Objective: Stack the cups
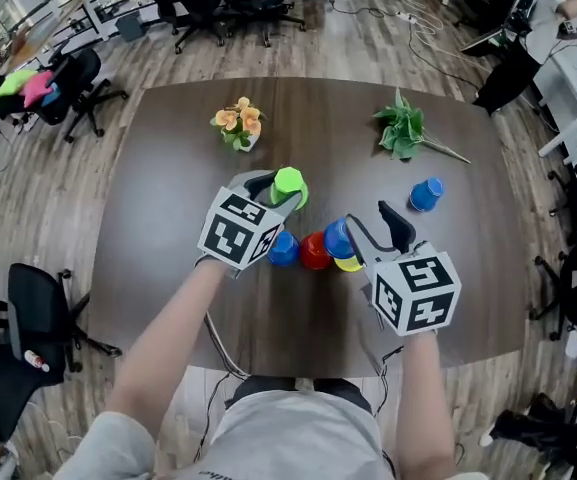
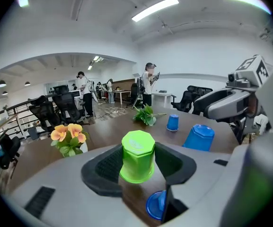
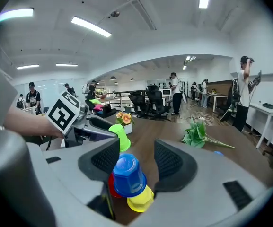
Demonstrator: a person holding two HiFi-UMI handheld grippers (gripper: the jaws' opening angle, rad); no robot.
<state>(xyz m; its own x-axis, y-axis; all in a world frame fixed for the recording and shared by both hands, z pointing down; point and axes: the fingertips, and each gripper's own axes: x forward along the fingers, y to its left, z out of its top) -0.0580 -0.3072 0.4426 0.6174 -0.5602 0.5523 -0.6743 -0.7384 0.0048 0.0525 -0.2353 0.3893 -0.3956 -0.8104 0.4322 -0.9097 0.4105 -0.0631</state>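
Dark brown wood forms the table (image 1: 168, 218). In the head view the left gripper (image 1: 276, 194) has its fingers closed on an upturned green cup (image 1: 289, 185), above one end of a row of cups. The row runs from a second blue cup (image 1: 284, 249) past a red cup (image 1: 315, 252) to a blue cup (image 1: 339, 237), which has a yellow cup (image 1: 349, 264) showing under its rim. The right gripper (image 1: 368, 216) hangs just beside that blue cup. A lone blue cup (image 1: 426, 194) stands well apart.

In the left gripper view both fingers (image 2: 105, 167) press the green cup's (image 2: 137, 156) sides. It hangs clear of the table, with the second blue cup (image 2: 156, 205) below it.

In the right gripper view the fingers (image 3: 171, 163) stand wide and grip nothing. The blue cup (image 3: 126, 175) sits low between them, close to the left one, with a gap on the other side. The yellow cup (image 3: 141, 198) peeks out beneath it.
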